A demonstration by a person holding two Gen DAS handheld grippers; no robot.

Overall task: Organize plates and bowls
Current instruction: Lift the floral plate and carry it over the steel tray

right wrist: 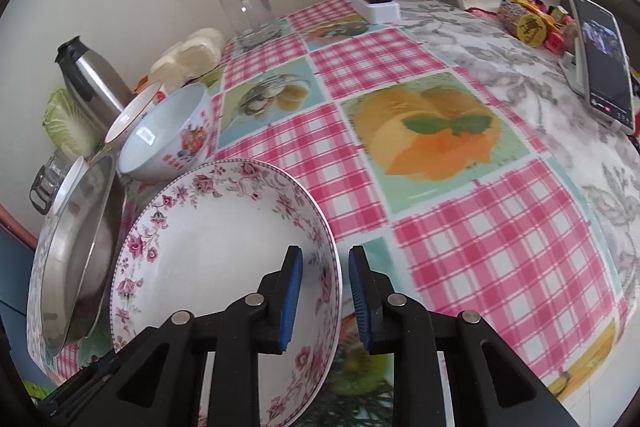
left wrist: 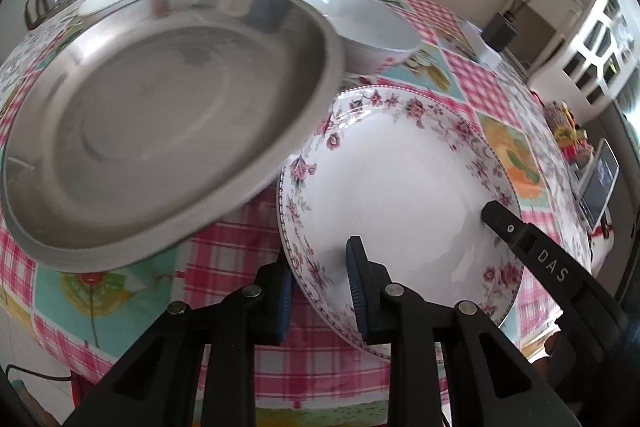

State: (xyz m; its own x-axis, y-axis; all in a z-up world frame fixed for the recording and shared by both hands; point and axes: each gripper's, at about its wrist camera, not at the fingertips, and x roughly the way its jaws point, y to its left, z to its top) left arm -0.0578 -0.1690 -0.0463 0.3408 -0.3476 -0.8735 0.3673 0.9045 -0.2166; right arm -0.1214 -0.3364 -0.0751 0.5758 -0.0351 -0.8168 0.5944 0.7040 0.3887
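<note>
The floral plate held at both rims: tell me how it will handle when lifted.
The floral plate looks like glazed ceramic, so probably rigid, fairly heavy and breakable if dropped. Its glossy rim may slip between the left gripper and right gripper pads. The steel plate appears to overlap its edge, so lifting could knock it.

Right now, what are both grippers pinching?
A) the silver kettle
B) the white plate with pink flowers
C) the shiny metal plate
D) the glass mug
B: the left gripper and the right gripper each close on opposite sides of the rim of the flowered plate, while the metal plate sits beside it ungripped.
</note>
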